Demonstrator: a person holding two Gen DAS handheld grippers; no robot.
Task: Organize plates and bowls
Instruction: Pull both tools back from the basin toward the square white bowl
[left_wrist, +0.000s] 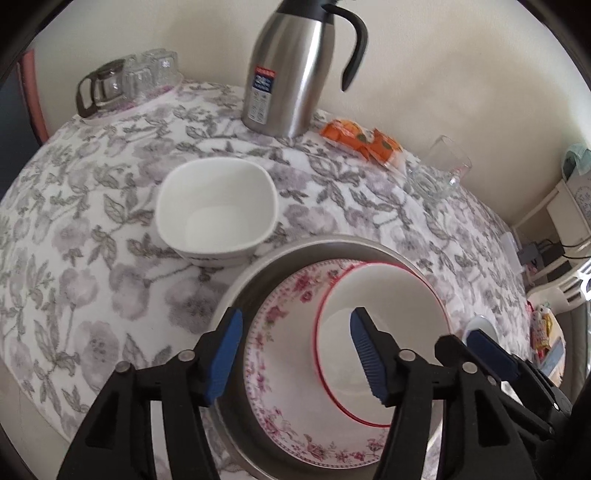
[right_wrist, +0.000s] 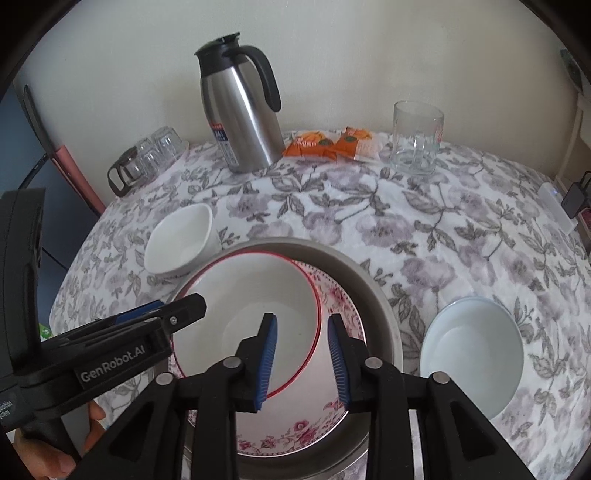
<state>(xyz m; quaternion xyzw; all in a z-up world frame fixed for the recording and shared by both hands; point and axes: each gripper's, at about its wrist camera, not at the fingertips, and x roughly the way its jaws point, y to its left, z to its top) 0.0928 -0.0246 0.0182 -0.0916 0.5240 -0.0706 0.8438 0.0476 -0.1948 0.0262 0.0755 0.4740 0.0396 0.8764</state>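
Looking down from the left wrist camera, the left gripper (left_wrist: 297, 354) stands with its jaws apart, nothing pressed between the blue pads. The left pad hangs over the rim of the metal tray (left_wrist: 236, 295); the right pad sits over the red-rimmed bowl (left_wrist: 369, 332). That bowl rests on the floral plate (left_wrist: 280, 369), which lies inside the tray. The bowl sits off-centre, toward the plate's right side. A square white bowl (left_wrist: 216, 208) stands on the flowered tablecloth (left_wrist: 92, 258), just beyond the tray. Farther back stand a steel thermos jug (left_wrist: 295, 74), orange packets (left_wrist: 365, 142), a clear glass (left_wrist: 441, 166) and upturned glasses (left_wrist: 147, 74) beside a glass pot. The right gripper (left_wrist: 487, 350) shows at the lower right edge.

From the right wrist camera, the right gripper (right_wrist: 303, 358) is also open. Its pads straddle the near right rim of the red-rimmed bowl (right_wrist: 251, 302) without visibly pressing it. The floral plate (right_wrist: 332, 306) shows under the bowl, both within the metal tray (right_wrist: 376, 295). The left gripper (right_wrist: 162, 314) reaches in from the left over the bowl's far side, a hand (right_wrist: 55, 450) beneath it. A pale blue bowl (right_wrist: 472, 350) sits on the cloth just right of the tray; the square white bowl (right_wrist: 181, 240) touches or nearly touches the tray's far left rim.
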